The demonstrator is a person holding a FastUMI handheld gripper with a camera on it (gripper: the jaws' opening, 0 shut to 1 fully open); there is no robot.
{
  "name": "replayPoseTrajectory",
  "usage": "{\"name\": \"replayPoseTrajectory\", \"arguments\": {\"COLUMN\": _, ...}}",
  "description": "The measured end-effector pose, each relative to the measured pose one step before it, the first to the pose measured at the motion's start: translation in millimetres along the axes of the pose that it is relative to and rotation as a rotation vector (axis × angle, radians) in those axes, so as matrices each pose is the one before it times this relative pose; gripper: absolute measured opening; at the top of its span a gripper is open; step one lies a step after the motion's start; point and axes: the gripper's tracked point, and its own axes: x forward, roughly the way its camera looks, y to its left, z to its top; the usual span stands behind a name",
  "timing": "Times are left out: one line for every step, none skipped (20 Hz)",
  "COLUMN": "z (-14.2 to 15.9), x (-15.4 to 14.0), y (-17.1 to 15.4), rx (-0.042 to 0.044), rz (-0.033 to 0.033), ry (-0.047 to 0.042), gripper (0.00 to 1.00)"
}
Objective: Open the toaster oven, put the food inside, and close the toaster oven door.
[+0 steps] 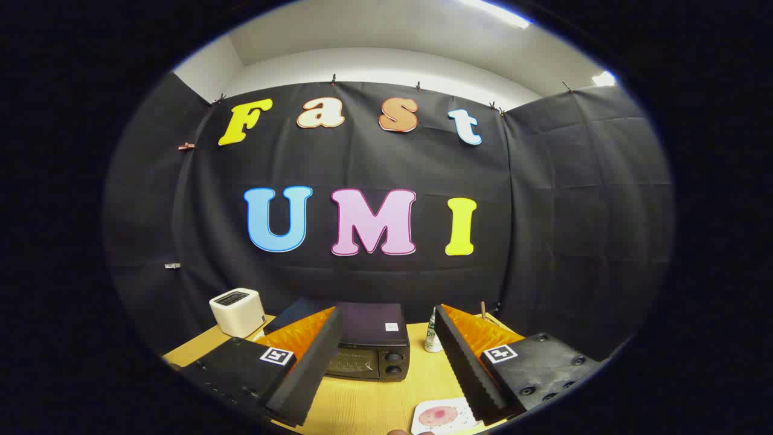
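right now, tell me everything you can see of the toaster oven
The toaster oven is a dark, boxy appliance with a flat top bearing a small pale sticker, a glass-fronted door that looks closed, and two round knobs stacked beside it. It sits upright on the wooden table, beyond the open gripper, one finger overlapping its front.

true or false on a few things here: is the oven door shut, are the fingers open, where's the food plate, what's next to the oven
1. The black toaster oven has its door closed. True.
2. The gripper is shut on the oven's handle. False: its fingers stand wide apart with nothing between them, short of the oven.
3. The white square plate with a pink piece of food sits on the light wooden table near the fingers. True.
4. The plate is already inside the oven. False: it lies on the table in front of the oven.
5. A cream white boxy appliance stands on the table beside the oven. True.
6. The small white bottle stands on top of the oven. False: it stands on the table beside it.
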Motion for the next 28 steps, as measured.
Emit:
{"name": "replayPoseTrajectory", "arguments": {"z": -6.96, "x": 1.55, "y": -0.04, "rx": -0.00600, "rz": -0.00215, "ry": 0.01780, "gripper": 0.98}}
{"name": "replayPoseTrajectory", "arguments": {"z": -4.97, "x": 1.63, "y": 0.23, "rx": -0.00240, "rz": 0.00100, "ry": 0.01238, "gripper": 0.98}}
{"name": "replayPoseTrajectory", "arguments": {"z": -3.43, "x": 0.81, "y": 1.47, "rx": 0.00388, "rz": 0.00260, "ry": 0.01023, "gripper": 0.98}}
{"name": "replayPoseTrajectory", "arguments": {"z": -1.37, "x": -0.05, "y": 1.52, "rx": 0.00781, "rz": -0.00129, "ry": 0.00526, "gripper": 0.98}}
{"name": "replayPoseTrajectory", "arguments": {"z": 0.21, "x": -0.84, "y": 0.57, "rx": 0.00666, "rz": 0.00033, "ry": -0.00154, "gripper": 0.98}}
{"name": "replayPoseTrajectory", "arguments": {"z": -0.09, "x": -0.12, "y": 1.58, "rx": 0.00038, "rz": 0.00217, "ry": -0.00228, "gripper": 0.98}}
{"name": "replayPoseTrajectory", "arguments": {"z": -1.03, "x": -0.12, "y": 0.48, "rx": -0.00480, "rz": 0.00154, "ry": -0.00067, "gripper": 0.98}}
{"name": "replayPoseTrajectory", "arguments": {"z": -2.15, "x": -0.47, "y": -0.34, "rx": -0.00419, "rz": 0.00117, "ry": 0.00288, "gripper": 0.98}}
{"name": "replayPoseTrajectory", "arguments": {"z": -1.55, "x": -1.40, "y": -0.49, "rx": 0.00084, "rz": 0.00172, "ry": 0.00267, "gripper": 0.98}}
{"name": "replayPoseTrajectory", "arguments": {"z": -0.94, "x": -1.30, "y": -0.72, "rx": 0.00399, "rz": 0.00023, "ry": 0.00085, "gripper": 0.98}}
{"name": "replayPoseTrajectory", "arguments": {"z": -0.04, "x": -0.39, "y": -0.60, "rx": 0.00381, "rz": 0.00052, "ry": -0.00029, "gripper": 0.98}}
{"name": "replayPoseTrajectory", "arguments": {"z": -1.18, "x": -1.00, "y": -1.20, "rx": -0.00027, "rz": -0.00179, "ry": 0.00220, "gripper": 0.98}}
{"name": "replayPoseTrajectory", "arguments": {"z": -1.88, "x": -0.83, "y": -1.16, "rx": -0.00110, "rz": -0.00172, "ry": 0.00399, "gripper": 0.98}}
{"name": "replayPoseTrajectory", "arguments": {"z": -1.73, "x": 0.15, "y": -0.81, "rx": 0.00161, "rz": 0.00042, "ry": 0.00188, "gripper": 0.98}}
{"name": "replayPoseTrajectory", "arguments": {"z": -0.35, "x": -0.46, "y": -0.25, "rx": 0.00271, "rz": -0.00072, "ry": -0.00051, "gripper": 0.98}}
{"name": "replayPoseTrajectory", "arguments": {"z": 0.52, "x": -0.05, "y": 0.58, "rx": 0.00116, "rz": 0.00085, "ry": -0.00032, "gripper": 0.98}}
{"name": "replayPoseTrajectory", "arguments": {"z": 0.15, "x": -0.46, "y": 0.73, "rx": 0.00108, "rz": 0.00226, "ry": 0.00023, "gripper": 0.98}}
{"name": "replayPoseTrajectory", "arguments": {"z": -0.05, "x": -0.18, "y": 1.02, "rx": 0.00156, "rz": 0.00295, "ry": -0.00104, "gripper": 0.98}}
{"name": "replayPoseTrajectory", "arguments": {"z": -0.22, "x": 0.92, "y": 0.78, "rx": 0.00164, "rz": 0.00341, "ry": -0.00189, "gripper": 0.98}}
{"name": "replayPoseTrajectory", "arguments": {"z": 0.69, "x": -0.29, "y": 1.70, "rx": 0.00086, "rz": 0.00270, "ry": -0.00154, "gripper": 0.98}}
{"name": "replayPoseTrajectory", "arguments": {"z": 0.03, "x": 0.11, "y": 0.26, "rx": 0.00021, "rz": 0.00263, "ry": 0.00071, "gripper": 0.98}}
{"name": "replayPoseTrajectory", "arguments": {"z": -0.30, "x": -0.15, "y": 0.95, "rx": 0.00101, "rz": 0.00165, "ry": 0.00063, "gripper": 0.98}}
{"name": "replayPoseTrajectory", "arguments": {"z": 0.73, "x": 0.10, "y": 1.02, "rx": 0.00078, "rz": 0.00117, "ry": -0.00120, "gripper": 0.98}}
{"name": "replayPoseTrajectory", "arguments": {"z": -0.27, "x": 0.35, "y": 0.24, "rx": 0.00023, "rz": 0.00103, "ry": 0.00032, "gripper": 0.98}}
{"name": "replayPoseTrajectory", "arguments": {"z": -0.33, "x": 0.40, "y": 1.19, "rx": -0.00097, "rz": 0.00265, "ry": 0.00085, "gripper": 0.98}}
{"name": "replayPoseTrajectory", "arguments": {"z": -1.23, "x": 1.42, "y": 1.40, "rx": -0.00194, "rz": 0.00309, "ry": 0.00267, "gripper": 0.98}}
{"name": "replayPoseTrajectory", "arguments": {"z": -0.68, "x": 1.50, "y": 1.42, "rx": -0.00092, "rz": 0.00341, "ry": 0.00246, "gripper": 0.98}}
{"name": "replayPoseTrajectory", "arguments": {"z": 1.07, "x": 0.81, "y": 2.03, "rx": -0.00060, "rz": 0.00177, "ry": -0.00172, "gripper": 0.98}}
